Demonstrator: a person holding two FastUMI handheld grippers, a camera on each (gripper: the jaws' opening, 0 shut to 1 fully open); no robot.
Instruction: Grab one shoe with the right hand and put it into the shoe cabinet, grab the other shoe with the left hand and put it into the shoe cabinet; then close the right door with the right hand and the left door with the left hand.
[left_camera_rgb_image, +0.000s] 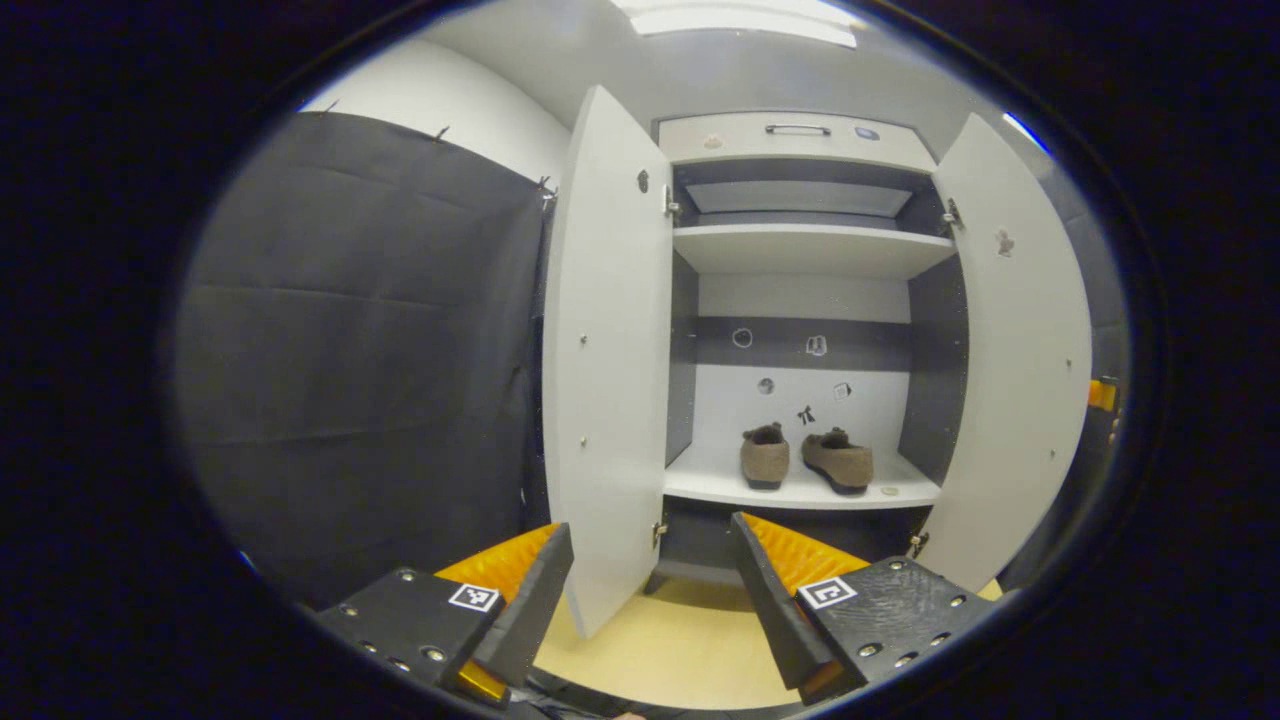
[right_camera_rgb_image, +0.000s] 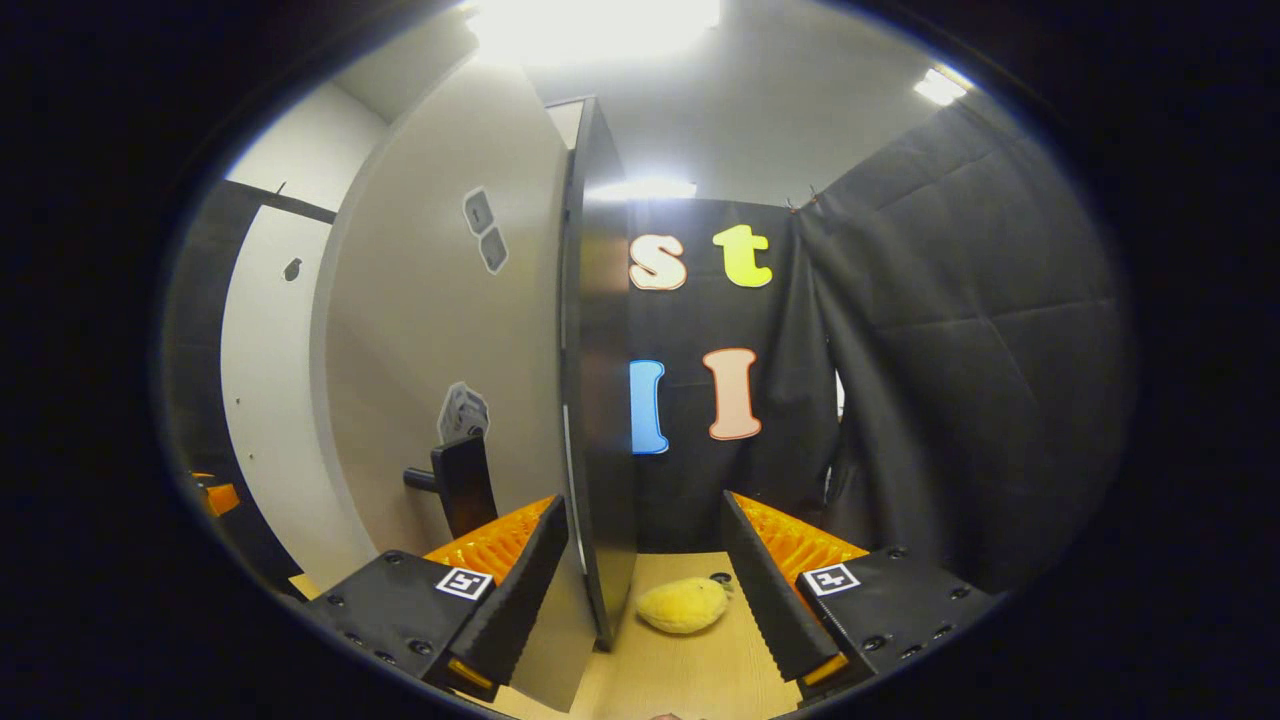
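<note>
Two brown shoes (left_camera_rgb_image: 765, 456) (left_camera_rgb_image: 838, 460) stand side by side on the lower shelf (left_camera_rgb_image: 800, 488) of the white shoe cabinet (left_camera_rgb_image: 810, 250). Both doors stand open. In the left gripper view my left gripper (left_camera_rgb_image: 650, 525) is open and low in front of the cabinet, with the bottom edge of the left door (left_camera_rgb_image: 608, 350) just inside its left finger. The right door (left_camera_rgb_image: 1010, 350) swings out at the right. In the right gripper view my right gripper (right_camera_rgb_image: 642, 502) is open, and the right door's edge (right_camera_rgb_image: 598, 400) stands between its fingers. Its black handle (right_camera_rgb_image: 460, 482) is just left of them.
A yellow soft object (right_camera_rgb_image: 682, 605) lies on the wooden floor (right_camera_rgb_image: 700, 660) beyond the right door's edge. Black cloth walls close in on the left (left_camera_rgb_image: 360, 350) and right (right_camera_rgb_image: 960, 350). An upper shelf (left_camera_rgb_image: 810, 248) and a drawer (left_camera_rgb_image: 795, 135) top the cabinet.
</note>
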